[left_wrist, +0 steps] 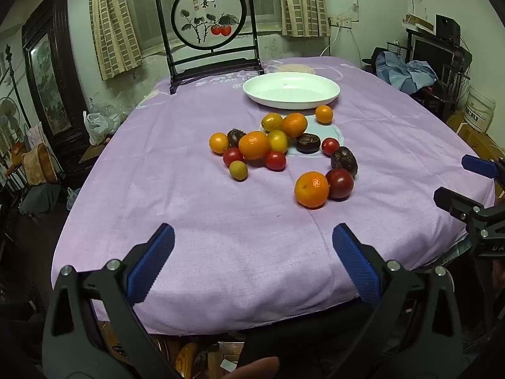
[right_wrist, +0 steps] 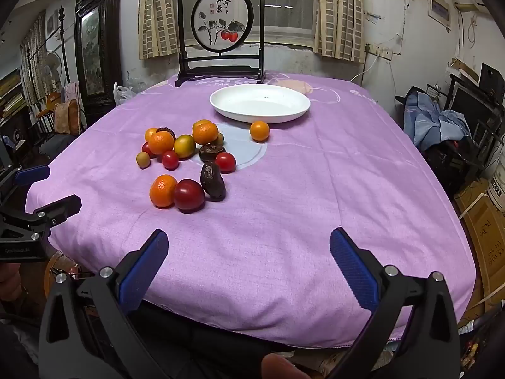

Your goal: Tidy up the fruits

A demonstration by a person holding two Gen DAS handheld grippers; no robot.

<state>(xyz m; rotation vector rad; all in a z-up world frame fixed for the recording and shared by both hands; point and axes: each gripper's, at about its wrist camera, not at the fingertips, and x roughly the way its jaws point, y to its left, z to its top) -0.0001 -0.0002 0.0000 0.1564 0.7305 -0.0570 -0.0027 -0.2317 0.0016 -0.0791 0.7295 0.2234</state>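
Several small fruits lie loose on the purple cloth: oranges, red tomatoes, yellow ones and dark wrinkled ones. The nearest orange (left_wrist: 311, 189) (right_wrist: 162, 190) touches a dark red tomato (left_wrist: 339, 183) (right_wrist: 188, 195). A lone orange (left_wrist: 324, 114) (right_wrist: 259, 131) sits by the white plate (left_wrist: 328, 93) (right_wrist: 296, 110), which holds nothing. My left gripper (left_wrist: 252, 259) hangs open over the near table edge, well short of the fruit. My right gripper (right_wrist: 249, 260) is open too, to the right of the pile. Each gripper shows at the other view's edge.
A framed round painting on a dark stand (left_wrist: 206, 28) (right_wrist: 222, 22) stands at the table's far edge behind the plate. The cloth-covered table (left_wrist: 189, 221) (right_wrist: 315, 205) drops off at the near edge. Room clutter surrounds the table on both sides.
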